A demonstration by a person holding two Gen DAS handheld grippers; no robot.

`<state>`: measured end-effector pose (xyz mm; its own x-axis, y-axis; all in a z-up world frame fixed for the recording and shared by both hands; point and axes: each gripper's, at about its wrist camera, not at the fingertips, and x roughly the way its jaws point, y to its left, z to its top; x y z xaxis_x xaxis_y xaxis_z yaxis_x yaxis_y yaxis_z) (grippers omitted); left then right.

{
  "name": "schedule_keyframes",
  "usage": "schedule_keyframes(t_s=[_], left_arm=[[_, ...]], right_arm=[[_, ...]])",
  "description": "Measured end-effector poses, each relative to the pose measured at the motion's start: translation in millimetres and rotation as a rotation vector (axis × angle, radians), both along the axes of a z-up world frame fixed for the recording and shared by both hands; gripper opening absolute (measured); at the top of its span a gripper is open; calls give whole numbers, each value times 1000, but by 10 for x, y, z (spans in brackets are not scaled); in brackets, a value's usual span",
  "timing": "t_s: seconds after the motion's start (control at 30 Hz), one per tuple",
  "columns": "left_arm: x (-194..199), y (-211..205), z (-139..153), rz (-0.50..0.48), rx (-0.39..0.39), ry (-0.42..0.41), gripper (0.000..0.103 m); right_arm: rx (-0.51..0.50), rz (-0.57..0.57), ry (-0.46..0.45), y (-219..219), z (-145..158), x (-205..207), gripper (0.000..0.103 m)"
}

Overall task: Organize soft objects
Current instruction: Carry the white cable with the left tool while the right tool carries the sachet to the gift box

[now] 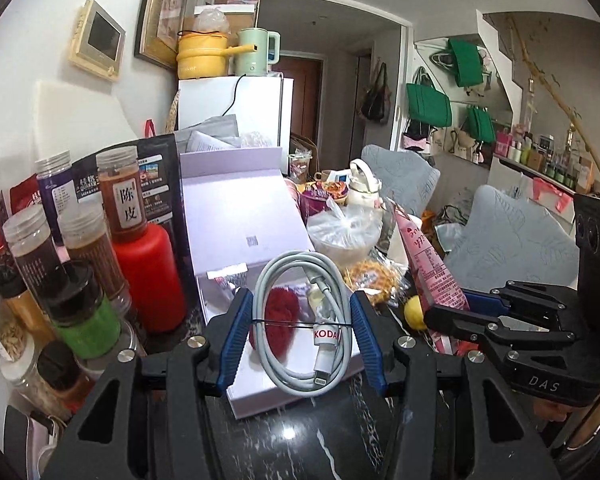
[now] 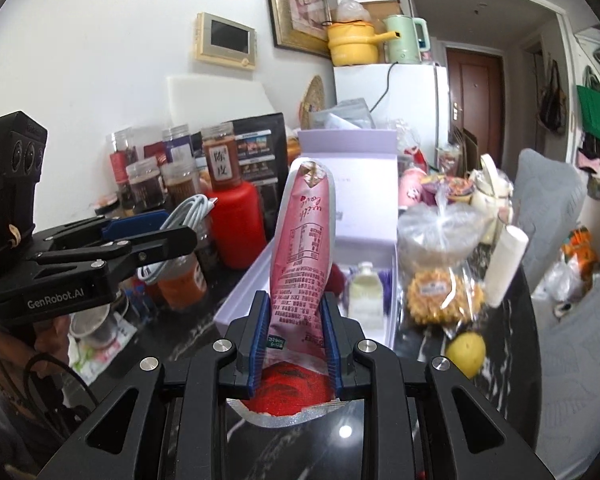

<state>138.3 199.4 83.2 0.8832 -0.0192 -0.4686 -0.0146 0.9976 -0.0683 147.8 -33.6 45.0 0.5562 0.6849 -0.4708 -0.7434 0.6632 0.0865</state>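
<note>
A coiled white charging cable with a Kodak label hangs between the blue pads of my left gripper, which is shut on it above the open lavender box. The same cable shows in the right wrist view at the left gripper. My right gripper is shut on a pink snack pouch that stands upright between its pads. In the left wrist view that pouch and the right gripper are at the right. A red fluffy object lies in the box.
Spice jars and a red bottle crowd the left. A tied plastic bag, packed biscuits, a lemon and a white roll lie right of the box. A small bottle sits in the box.
</note>
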Motion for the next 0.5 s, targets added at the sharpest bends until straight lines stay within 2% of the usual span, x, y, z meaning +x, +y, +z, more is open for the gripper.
schedule_keyframes(t_s=[0.3, 0.5], left_arm=[[463, 288, 112, 20, -24, -38, 49], [788, 455, 119, 36, -39, -47, 49]], right_arm=[[36, -10, -45, 290, 223, 427, 25], [41, -29, -57, 499, 263, 722, 25]])
